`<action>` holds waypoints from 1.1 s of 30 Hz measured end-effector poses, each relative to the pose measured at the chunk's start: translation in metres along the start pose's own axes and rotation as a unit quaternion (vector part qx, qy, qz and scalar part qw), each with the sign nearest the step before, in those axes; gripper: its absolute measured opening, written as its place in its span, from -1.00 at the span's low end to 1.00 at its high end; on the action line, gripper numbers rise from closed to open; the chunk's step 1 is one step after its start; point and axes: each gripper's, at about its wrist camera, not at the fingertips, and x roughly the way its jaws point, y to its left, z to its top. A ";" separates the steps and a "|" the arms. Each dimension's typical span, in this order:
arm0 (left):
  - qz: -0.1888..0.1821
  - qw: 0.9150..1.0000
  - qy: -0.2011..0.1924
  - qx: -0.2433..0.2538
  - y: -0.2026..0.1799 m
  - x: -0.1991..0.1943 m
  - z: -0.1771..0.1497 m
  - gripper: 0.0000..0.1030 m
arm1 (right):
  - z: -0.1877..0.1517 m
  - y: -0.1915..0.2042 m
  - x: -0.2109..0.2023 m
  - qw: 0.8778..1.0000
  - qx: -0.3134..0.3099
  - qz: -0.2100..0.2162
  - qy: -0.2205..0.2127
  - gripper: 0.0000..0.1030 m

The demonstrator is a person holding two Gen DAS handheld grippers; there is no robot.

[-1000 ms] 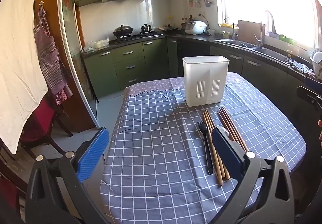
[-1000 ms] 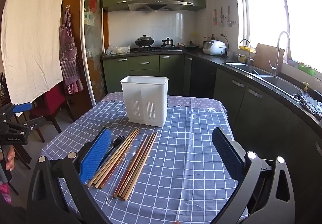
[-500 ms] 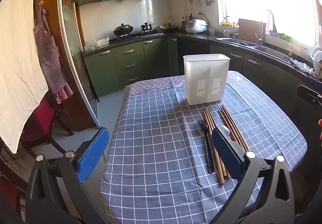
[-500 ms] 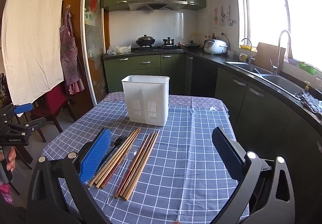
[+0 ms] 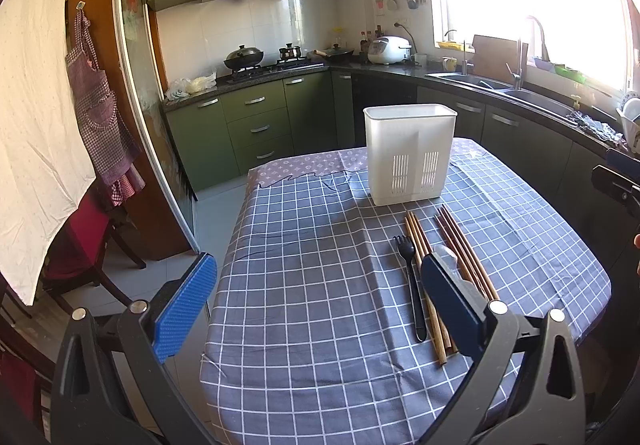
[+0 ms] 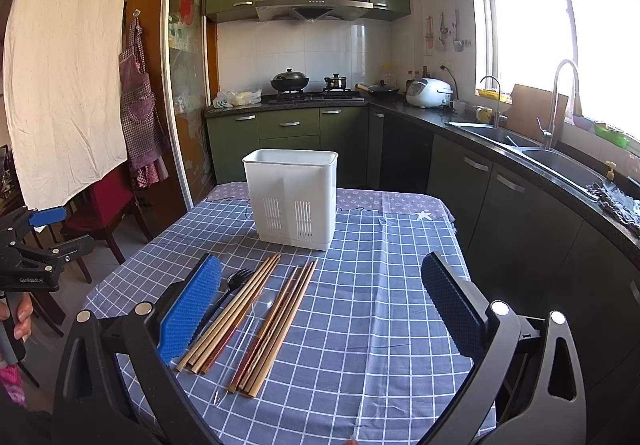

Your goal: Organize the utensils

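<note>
A bench draped in a blue checked cloth carries the utensils, and a white slotted utensil holder stands upright toward its far edge, roughly midway along it. In front of the holder, toward the near edge, lie two bundles of chopsticks side by side: a lighter wooden bundle and a darker reddish-brown bundle, both slanting from the near edge up toward the holder without touching it. A black plastic fork lies just beside the lighter bundle on its outer side, tines pointing toward the holder. Between the two bundles rests a clear plastic spoon, hard to make out against the cloth. The left gripper hovers over the bench's near left corner with its fingers spread wide and nothing between them; its right finger overlaps the chopsticks in that view. The right gripper hangs above the near edge, also wide apart and empty, with the utensils just inside its left finger.
</note>
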 end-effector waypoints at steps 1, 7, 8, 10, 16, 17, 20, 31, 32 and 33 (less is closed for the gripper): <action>0.001 1.000 0.000 -0.001 0.000 0.001 -0.001 0.89 | 0.001 -0.001 0.000 1.000 0.000 0.000 0.000 0.92; 0.001 1.000 0.001 0.000 0.002 0.000 -0.004 0.89 | 0.001 -0.001 0.000 1.000 0.001 0.001 0.000 0.92; 0.001 1.000 0.001 0.000 0.002 0.000 -0.003 0.89 | 0.001 -0.001 0.000 1.000 0.000 0.001 0.000 0.92; 0.000 1.000 0.001 0.000 0.000 0.001 -0.002 0.89 | 0.000 -0.002 0.000 1.000 0.000 0.002 0.000 0.92; 0.001 1.000 0.002 0.001 0.000 0.001 -0.003 0.89 | 0.001 -0.002 0.000 1.000 0.000 0.001 0.000 0.92; 0.001 1.000 0.002 0.002 -0.001 0.002 -0.003 0.89 | 0.000 -0.002 0.000 1.000 0.000 0.002 0.000 0.92; 0.001 1.000 0.003 0.002 -0.001 0.002 -0.003 0.89 | 0.001 -0.002 0.000 1.000 0.000 0.002 0.000 0.92; 0.001 1.000 0.003 0.002 -0.001 0.002 -0.004 0.89 | -0.002 -0.001 0.003 1.000 -0.001 0.003 0.001 0.92; 0.001 1.000 0.004 0.003 -0.001 0.002 -0.004 0.89 | -0.002 0.000 0.004 1.000 -0.001 0.004 0.001 0.92; 0.001 1.000 0.004 0.003 -0.001 0.002 -0.004 0.89 | -0.002 0.000 0.004 1.000 -0.001 0.004 0.002 0.92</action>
